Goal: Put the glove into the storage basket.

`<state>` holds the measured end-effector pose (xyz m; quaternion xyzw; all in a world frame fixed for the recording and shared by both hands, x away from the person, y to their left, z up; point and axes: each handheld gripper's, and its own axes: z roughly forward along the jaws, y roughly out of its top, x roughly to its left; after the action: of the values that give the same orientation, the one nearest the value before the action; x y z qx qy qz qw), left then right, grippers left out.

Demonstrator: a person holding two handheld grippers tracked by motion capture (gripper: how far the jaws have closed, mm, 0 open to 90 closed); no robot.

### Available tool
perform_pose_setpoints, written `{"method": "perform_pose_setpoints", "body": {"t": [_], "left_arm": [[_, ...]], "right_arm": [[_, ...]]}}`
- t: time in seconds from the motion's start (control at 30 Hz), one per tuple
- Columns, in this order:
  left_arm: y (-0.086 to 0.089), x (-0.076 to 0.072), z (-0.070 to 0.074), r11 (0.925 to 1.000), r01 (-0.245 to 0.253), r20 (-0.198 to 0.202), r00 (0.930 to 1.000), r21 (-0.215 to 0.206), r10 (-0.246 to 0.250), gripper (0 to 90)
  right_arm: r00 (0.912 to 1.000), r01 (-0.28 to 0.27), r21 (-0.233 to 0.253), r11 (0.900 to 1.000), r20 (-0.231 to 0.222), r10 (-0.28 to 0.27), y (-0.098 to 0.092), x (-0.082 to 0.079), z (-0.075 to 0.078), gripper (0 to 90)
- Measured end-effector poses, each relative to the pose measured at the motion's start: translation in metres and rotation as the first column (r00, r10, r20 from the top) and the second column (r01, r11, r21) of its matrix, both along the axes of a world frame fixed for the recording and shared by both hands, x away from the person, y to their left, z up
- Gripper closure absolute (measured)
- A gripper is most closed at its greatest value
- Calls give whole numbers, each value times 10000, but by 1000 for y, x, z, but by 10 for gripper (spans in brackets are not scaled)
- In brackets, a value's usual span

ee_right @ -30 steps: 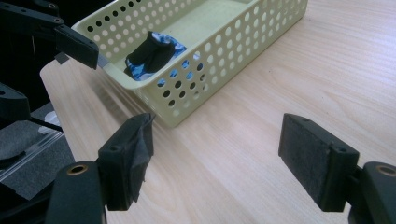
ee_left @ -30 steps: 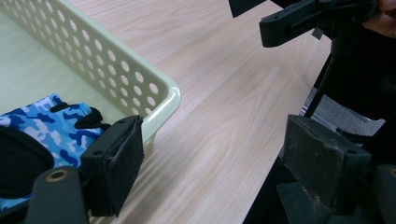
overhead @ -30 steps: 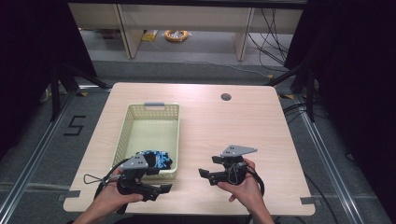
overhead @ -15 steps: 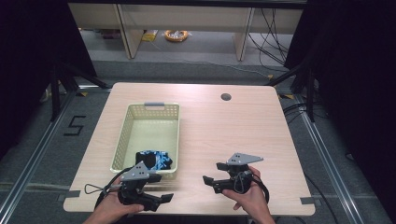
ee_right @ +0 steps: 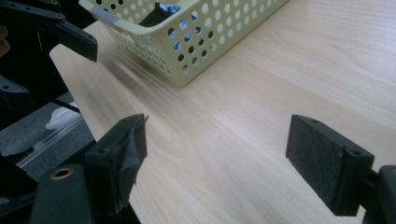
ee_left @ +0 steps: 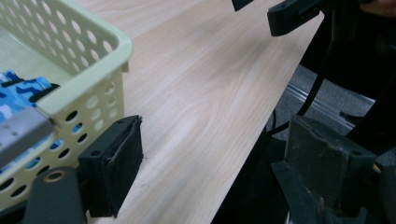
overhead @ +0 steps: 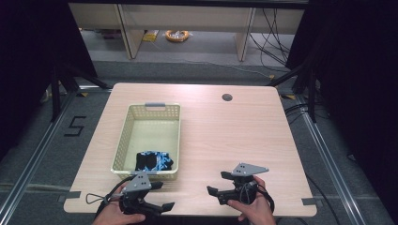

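**Both grippers spread and empty at the table's near edge**

The left gripper (overhead: 157, 197) sits at lower left of the high view, jaws wide apart, holding nothing. The right gripper (overhead: 217, 183), lower centre, is likewise spread. Just above the left one, a pale green perforated basket (overhead: 124, 140) holds a blue-and-black patterned cloth (overhead: 154, 161) at its near end.

One basket (overhead: 151, 136), one cloth (overhead: 154, 161), two grippers, one table (overhead: 225, 136).
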<state>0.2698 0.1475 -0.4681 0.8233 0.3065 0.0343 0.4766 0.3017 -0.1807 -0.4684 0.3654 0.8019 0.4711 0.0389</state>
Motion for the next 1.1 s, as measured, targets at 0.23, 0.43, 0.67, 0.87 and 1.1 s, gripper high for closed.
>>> {"method": "perform_pose_setpoints", "body": {"t": [0.23, 0.43, 0.67, 0.87, 1.1], "left_arm": [[0, -6, -10, 9989, 237, -18, 9997, 395, -236, 186], [1, -9, -22, 9940, 318, -142, 9994, 1047, -305, 188], [4, -13, -30, 9891, 227, -78, 9997, 1454, -218, 191], [9, -16, -35, 9806, 298, 90, 9994, 1936, -321, 193], [14, -22, -41, 9733, -153, 206, 9997, 2292, 109, 197]], "right_arm": [[9997, 78, -41, 10000, -211, -79, -2, -9, -4, 209], [9998, 73, -299, 9995, -190, -79, -6, -16, -8, 205], [9997, -66, -773, 9970, -226, 49, -9, -24, -16, 204], [9996, -132, -1322, 9911, -250, 100, -11, -32, -22, 202], [9996, -269, -1756, 9841, -80, 259, -11, -38, -25, 200]]}}
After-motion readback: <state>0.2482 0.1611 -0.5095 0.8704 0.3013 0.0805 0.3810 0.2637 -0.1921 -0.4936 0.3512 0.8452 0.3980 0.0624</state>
